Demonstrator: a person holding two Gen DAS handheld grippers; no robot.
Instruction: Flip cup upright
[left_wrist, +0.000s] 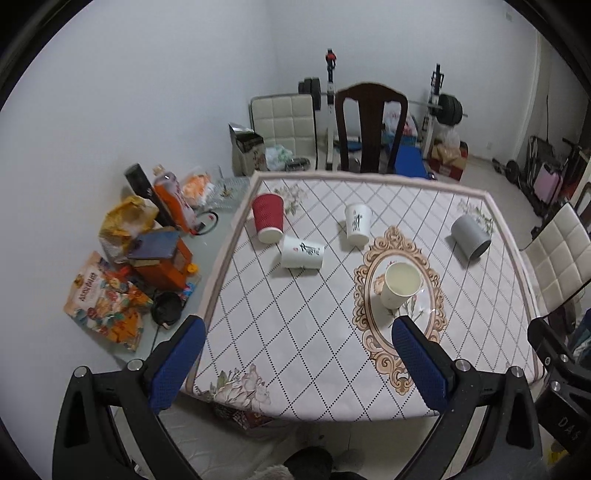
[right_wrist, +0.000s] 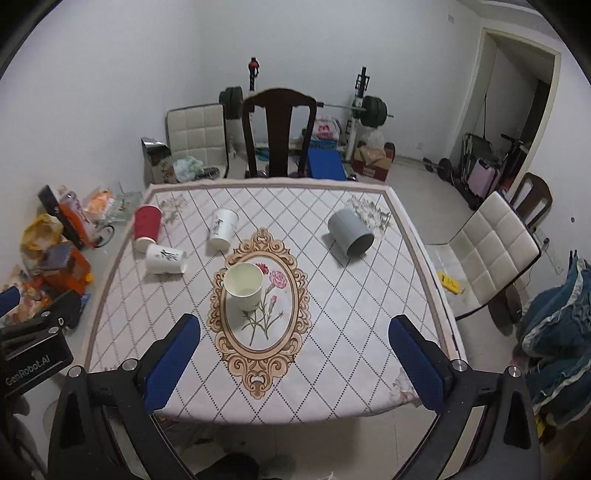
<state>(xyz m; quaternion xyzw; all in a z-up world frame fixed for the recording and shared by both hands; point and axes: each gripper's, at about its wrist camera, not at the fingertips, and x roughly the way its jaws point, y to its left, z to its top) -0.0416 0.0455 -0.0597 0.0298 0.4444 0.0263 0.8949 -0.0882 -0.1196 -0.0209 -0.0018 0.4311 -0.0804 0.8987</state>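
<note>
Both your grippers, left (left_wrist: 295, 354) and right (right_wrist: 293, 347), hang with jaws spread, empty. Grey cup (right_wrist: 351, 232) lies tipped right of the upright cup (right_wrist: 243, 286), mouth toward you; right is nearer.

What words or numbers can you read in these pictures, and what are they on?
"GenRobot.AI" is on the black body of the left gripper, seen in the right wrist view.
"DAS" is on the black body of the right gripper, seen in the left wrist view.
The snack bag has lettering, too blurred to read.
The lying white cup and the other white cup have black brush marks I cannot read.
</note>
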